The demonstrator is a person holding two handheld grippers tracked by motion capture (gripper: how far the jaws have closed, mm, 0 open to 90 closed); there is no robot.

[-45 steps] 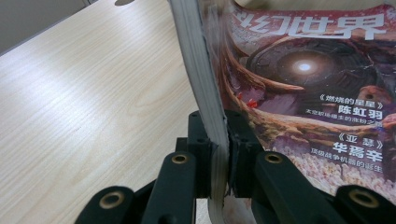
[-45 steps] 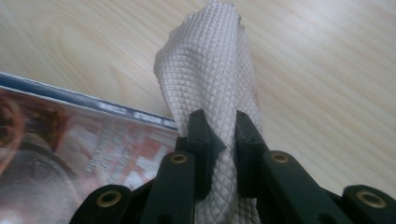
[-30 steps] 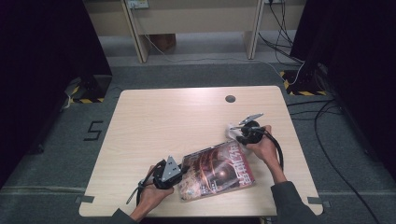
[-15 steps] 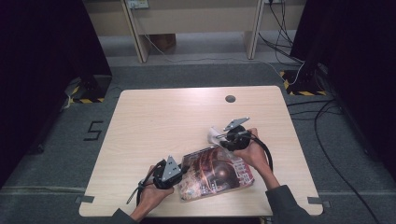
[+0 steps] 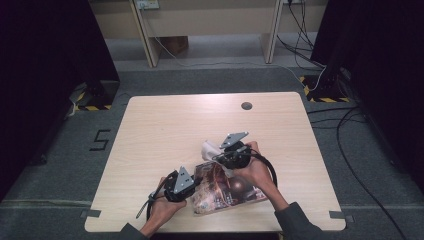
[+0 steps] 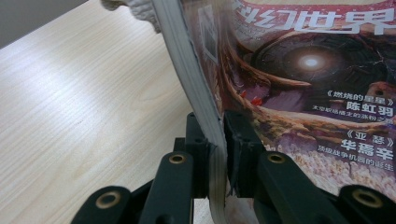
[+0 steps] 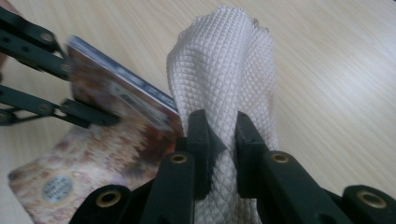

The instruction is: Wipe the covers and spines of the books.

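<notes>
A magazine with a dark, reddish illustrated cover lies near the front edge of the wooden table, its left edge lifted. My left gripper is shut on that edge; in the left gripper view the jaws pinch the page stack of the magazine. My right gripper hangs over the magazine's far corner, shut on a white waffle-textured cloth. In the right gripper view the cloth bunches up between the jaws, beside the magazine.
A small dark round hole sits near the table's far edge. Cables trail over the grey floor at the right. Pale furniture legs stand beyond the table. A "5" mark is on the floor at the left.
My right gripper has carried the cloth leftward from the magazine's right side to above its far left corner. The left gripper has stayed put on the magazine's edge.
</notes>
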